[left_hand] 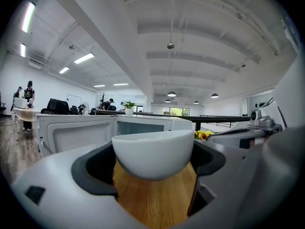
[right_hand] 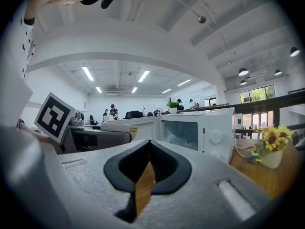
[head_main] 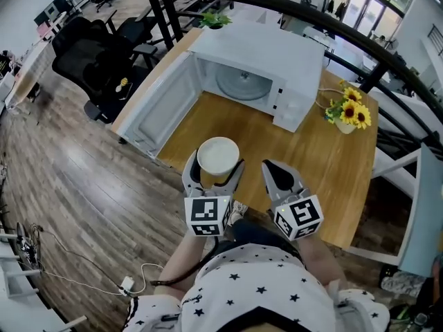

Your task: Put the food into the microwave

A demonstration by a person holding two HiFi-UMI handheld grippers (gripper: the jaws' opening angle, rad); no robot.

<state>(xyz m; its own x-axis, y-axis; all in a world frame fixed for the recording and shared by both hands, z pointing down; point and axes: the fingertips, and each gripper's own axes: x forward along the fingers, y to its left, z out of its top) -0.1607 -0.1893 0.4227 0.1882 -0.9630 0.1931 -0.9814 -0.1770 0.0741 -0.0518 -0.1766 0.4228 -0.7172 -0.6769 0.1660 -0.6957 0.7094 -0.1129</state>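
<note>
A white bowl (head_main: 218,155) of pale food sits between the jaws of my left gripper (head_main: 213,173), which is shut on its sides near the wooden table's front edge. In the left gripper view the bowl (left_hand: 152,152) hangs just above the wood, gripped on both flanks. The white microwave (head_main: 259,75) stands at the far side of the table with its door (head_main: 160,106) swung open to the left and its glass turntable (head_main: 243,83) bare. My right gripper (head_main: 280,175) is beside the bowl on the right, shut with nothing in it (right_hand: 145,173).
A small pot of sunflowers (head_main: 349,111) stands right of the microwave, with a cord running toward it. A green plant (head_main: 215,20) sits behind the microwave. Black office chairs (head_main: 93,54) stand on the floor to the left. The wooden table (head_main: 339,178) ends at my body.
</note>
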